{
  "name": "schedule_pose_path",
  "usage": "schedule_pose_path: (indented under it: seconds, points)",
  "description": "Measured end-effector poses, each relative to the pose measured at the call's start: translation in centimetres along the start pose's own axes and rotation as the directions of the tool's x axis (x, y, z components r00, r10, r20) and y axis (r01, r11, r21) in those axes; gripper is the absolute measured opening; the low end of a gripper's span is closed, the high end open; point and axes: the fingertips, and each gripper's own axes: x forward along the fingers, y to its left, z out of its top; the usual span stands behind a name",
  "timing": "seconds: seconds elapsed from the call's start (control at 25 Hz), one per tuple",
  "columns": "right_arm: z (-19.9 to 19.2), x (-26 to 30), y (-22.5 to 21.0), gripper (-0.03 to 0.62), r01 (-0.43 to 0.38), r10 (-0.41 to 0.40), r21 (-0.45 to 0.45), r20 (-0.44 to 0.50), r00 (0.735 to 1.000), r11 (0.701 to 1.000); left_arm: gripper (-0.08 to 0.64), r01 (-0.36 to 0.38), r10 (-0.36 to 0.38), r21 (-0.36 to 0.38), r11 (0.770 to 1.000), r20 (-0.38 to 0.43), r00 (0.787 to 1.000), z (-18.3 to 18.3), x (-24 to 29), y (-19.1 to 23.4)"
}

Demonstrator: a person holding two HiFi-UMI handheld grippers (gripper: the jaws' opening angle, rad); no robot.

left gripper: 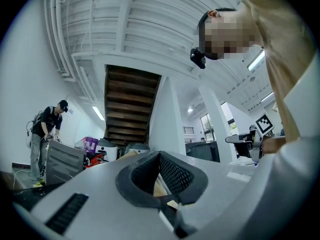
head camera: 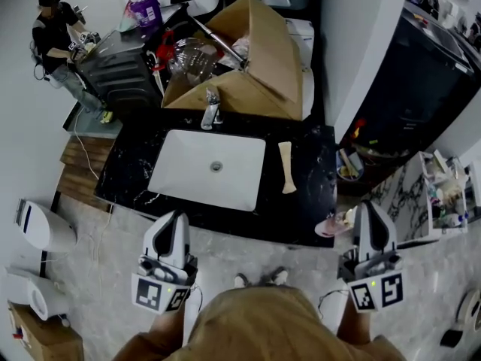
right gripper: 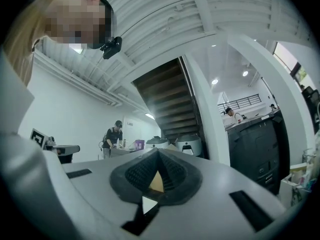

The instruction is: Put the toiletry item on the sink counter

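Left tongs [head camera: 174, 216] and right tongs [head camera: 370, 206] pinched closed, empty, near the front edge of the tabletop [head camera: 304, 220]. Toiletry item [head camera: 285, 167] lies flat on the tabletop just right of the sink [head camera: 188, 173], clear of both.

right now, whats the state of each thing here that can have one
left gripper: shut, nothing held
right gripper: shut, nothing held
basin: empty
counter: bears the basin and the item
cream toiletry item: lying flat on the counter, right of the basin, untouched
cardboard box: flaps open, things inside
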Motion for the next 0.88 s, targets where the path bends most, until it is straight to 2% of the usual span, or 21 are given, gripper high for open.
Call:
schedule_pose_path:
  seconds: [0.88]
  points:
    - [0.1, 1.3, 3.4, 0.003, -0.024, 0.024, 0.001, 0.016, 1.0, 1.0, 0.003, -0.035, 0.035, 0.001, 0.999, 0.023, 0.999, 0.8, -1.9, 3.1]
